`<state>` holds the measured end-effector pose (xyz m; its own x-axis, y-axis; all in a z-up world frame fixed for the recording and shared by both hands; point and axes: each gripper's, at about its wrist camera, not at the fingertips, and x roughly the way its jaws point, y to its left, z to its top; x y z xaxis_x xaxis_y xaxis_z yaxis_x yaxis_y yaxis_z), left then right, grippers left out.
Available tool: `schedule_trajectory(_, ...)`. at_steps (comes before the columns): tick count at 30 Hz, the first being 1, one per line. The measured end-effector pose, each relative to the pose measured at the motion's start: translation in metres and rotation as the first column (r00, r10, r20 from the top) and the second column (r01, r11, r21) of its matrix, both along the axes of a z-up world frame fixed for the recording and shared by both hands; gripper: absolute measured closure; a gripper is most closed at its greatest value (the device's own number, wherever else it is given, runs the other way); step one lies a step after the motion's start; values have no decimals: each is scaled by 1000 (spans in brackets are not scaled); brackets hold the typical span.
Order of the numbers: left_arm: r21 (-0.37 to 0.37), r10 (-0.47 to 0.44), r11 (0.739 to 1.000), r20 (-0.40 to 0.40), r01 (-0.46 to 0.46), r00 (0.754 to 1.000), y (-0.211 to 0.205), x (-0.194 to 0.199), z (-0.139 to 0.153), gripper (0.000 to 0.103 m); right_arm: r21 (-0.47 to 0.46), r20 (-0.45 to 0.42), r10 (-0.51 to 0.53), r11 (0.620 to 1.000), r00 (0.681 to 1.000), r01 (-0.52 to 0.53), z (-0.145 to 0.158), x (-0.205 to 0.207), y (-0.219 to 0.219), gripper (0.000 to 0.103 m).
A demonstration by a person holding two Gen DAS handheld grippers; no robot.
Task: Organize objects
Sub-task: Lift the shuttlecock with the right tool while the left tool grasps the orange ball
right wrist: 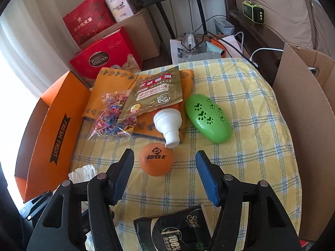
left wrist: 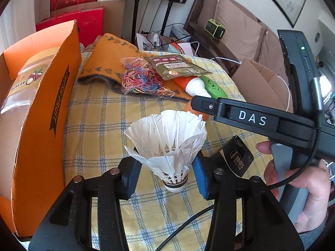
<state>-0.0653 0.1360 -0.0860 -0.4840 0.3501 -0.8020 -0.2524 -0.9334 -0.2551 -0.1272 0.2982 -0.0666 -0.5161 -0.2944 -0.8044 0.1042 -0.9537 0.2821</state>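
- Between the blue pads of the left hand-held gripper (left wrist: 166, 179), in the left wrist view, a white feather shuttlecock (left wrist: 167, 146) is standing cork-down on the yellow checked cloth of the desk (left wrist: 100, 108); the jaws are standing part-way apart around its lower skirt, and I cannot tell whether the pads are pressing the feathers yet.
- Just left of it, the orange fruit box (left wrist: 48, 108) is standing open with a packet already inside, so it is probably where things are going.
- For a good grip, I judge the pads should be closing low, near the cork, since the feathers are frayed and will crush easily.
- Across the right of this view, the right hand-held gripper (left wrist: 195, 102) is reaching over the cloth, held by a hand (left wrist: 301, 186); the left one should be lifting clear of it.
- Ahead of the right wrist camera, the right hand-held gripper (right wrist: 165, 171) is standing with jaws apart and nothing clamped, the orange ball (right wrist: 156, 160) lying just beyond the left finger (right wrist: 123, 173).
- Close behind the ball, the white bottle cap (right wrist: 168, 123) is almost touching it, with the green paw-print case (right wrist: 208, 119) off to the right.
- Because the ball will roll, I judge the jaws should be centring over it and coming straight down before squeezing.
- Near the bottom edge, a black tissue pack (right wrist: 178, 232) is lying under the gripper and needs no disturbing.
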Motion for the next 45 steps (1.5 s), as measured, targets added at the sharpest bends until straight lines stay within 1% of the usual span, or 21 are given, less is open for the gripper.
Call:
schedule_trajectory(3,3,7,1000,7,-7,1000,-2,-2,-2,60,-10,19,8,1000,1000,-7,-8,-5,-4,41)
schedule_trajectory(6,4,7,1000,5,-7,1000,-3,-1,-3,60,-1,33,12,1000,999,-12,-15,-9,-8,43)
schedule_trajectory(8,3,9,1000,4,-9,1000,-4,-1,-3,60,2,43,16,1000,999,-16,-21,-12,-10,47)
schedule_trajectory(10,4,8,1000,6,-8,1000,-3,-1,-3,60,13,32,18,1000,999,-18,-22,-14,-12,49)
schedule_trajectory(12,1,8,1000,6,-8,1000,-3,0,-2,60,18,30,25,1000,999,-26,-22,-15,-13,55)
schedule_trajectory(14,1,11,1000,3,-11,1000,-5,-1,-1,60,30,32,34,999,999,-35,-23,-16,-15,64)
schedule_trajectory(20,6,10,1000,-12,-10,1000,-9,-2,11,60,48,11,56,997,998,-57,-17,-7,-16,64)
schedule_trajectory(22,10,7,1000,-23,-7,1000,-11,-2,18,60,47,-7,62,997,998,-61,-11,1,-15,64)
schedule_trajectory(24,15,7,1000,-41,-6,999,-13,-1,27,60,65,-35,65,996,997,-63,-4,11,-15,64)
schedule_trajectory(27,16,13,1000,-72,-12,997,-16,-1,40,60,111,-107,54,993,993,-42,11,27,-13,64)
schedule_trajectory(32,-8,33,999,-154,-34,988,-21,1,64,60,175,-223,32,985,974,7,41,47,-17,64)
schedule_trajectory(40,-41,78,995,-245,-90,966,-34,1,93,60,197,-320,12,979,947,54,83,60,-31,64)
schedule_trajectory(45,-33,119,991,-262,-132,958,-53,-2,105,60,190,-360,16,980,933,57,102,63,-49,64)
